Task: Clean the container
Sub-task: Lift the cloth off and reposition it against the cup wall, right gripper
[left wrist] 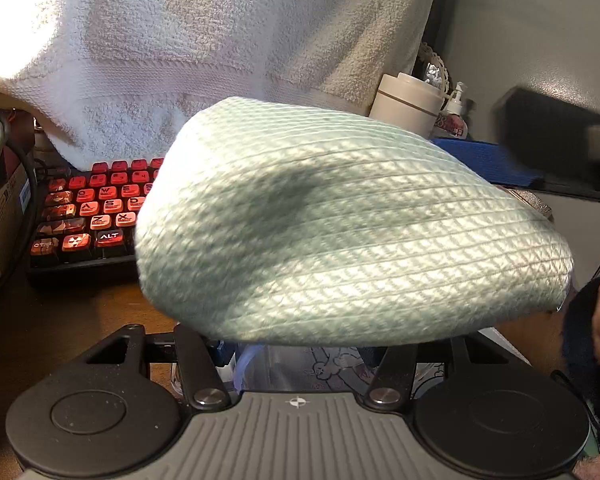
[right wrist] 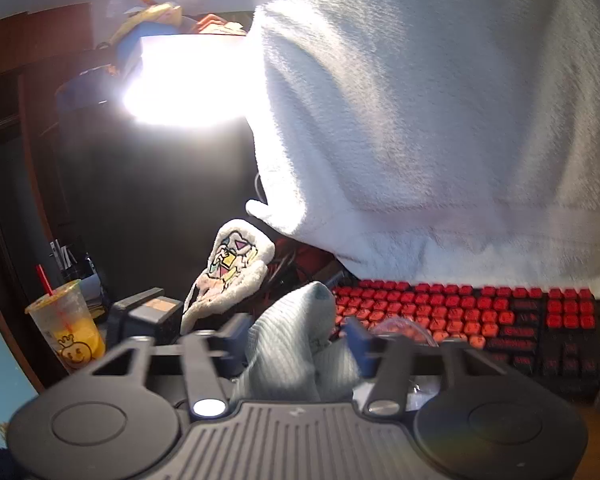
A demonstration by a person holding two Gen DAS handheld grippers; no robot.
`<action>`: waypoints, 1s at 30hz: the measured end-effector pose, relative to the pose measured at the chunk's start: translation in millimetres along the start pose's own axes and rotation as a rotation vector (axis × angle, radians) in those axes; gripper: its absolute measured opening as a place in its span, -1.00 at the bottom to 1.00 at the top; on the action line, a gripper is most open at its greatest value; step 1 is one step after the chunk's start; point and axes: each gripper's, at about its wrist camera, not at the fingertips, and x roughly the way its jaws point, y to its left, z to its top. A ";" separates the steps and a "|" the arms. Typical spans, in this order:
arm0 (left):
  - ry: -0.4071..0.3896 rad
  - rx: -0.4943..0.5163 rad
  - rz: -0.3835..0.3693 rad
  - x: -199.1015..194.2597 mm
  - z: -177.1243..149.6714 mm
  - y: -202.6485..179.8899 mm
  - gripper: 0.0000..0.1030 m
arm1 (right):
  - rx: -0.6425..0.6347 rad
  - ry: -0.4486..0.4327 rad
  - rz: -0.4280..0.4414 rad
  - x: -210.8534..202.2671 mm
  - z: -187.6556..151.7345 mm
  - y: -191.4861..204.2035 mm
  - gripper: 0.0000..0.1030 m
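1. Wooden table (left wrist: 40, 328) carries a red keyboard (left wrist: 96, 208) under a hanging white towel (left wrist: 220, 40)
2. Left hand-held gripper (left wrist: 300, 356) is clamped on the clear container (left wrist: 332, 368), under the draped green cloth (left wrist: 340, 224)
3. Right hand-held gripper (right wrist: 296, 340) stands parted around the cloth, pads not pressing; container just beyond

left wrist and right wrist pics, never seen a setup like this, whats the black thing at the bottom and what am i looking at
The black part at the bottom of each picture is a hand-held two-finger gripper. A person holds one in each hand, and a camera on each looks forward along its fingers.

The left gripper appears closed on a clear container; a pale green cloth draped over it hides the fingertips.

The right gripper stands open with that cloth loosely between its fingers.

On the wooden desk are a red keyboard and a drink cup. A white towel hangs behind.
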 end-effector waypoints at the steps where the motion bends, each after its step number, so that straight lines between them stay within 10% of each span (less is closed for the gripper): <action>1: 0.000 0.000 0.000 0.2 0.0 -0.1 0.08 | 0.027 -0.008 -0.003 -3.4 -0.1 -2.1 0.25; 14: 0.002 0.000 0.000 -1.1 0.2 -0.2 0.07 | -0.337 0.027 -0.212 -9.4 -12.7 19.8 0.53; 23: 0.001 -0.001 0.000 -1.0 1.5 0.2 0.08 | -0.254 0.102 -0.059 3.1 12.1 2.4 0.53; 30: 0.002 -0.001 -0.001 -1.1 1.6 -0.2 0.08 | -0.106 0.427 0.084 66.3 93.8 5.3 0.51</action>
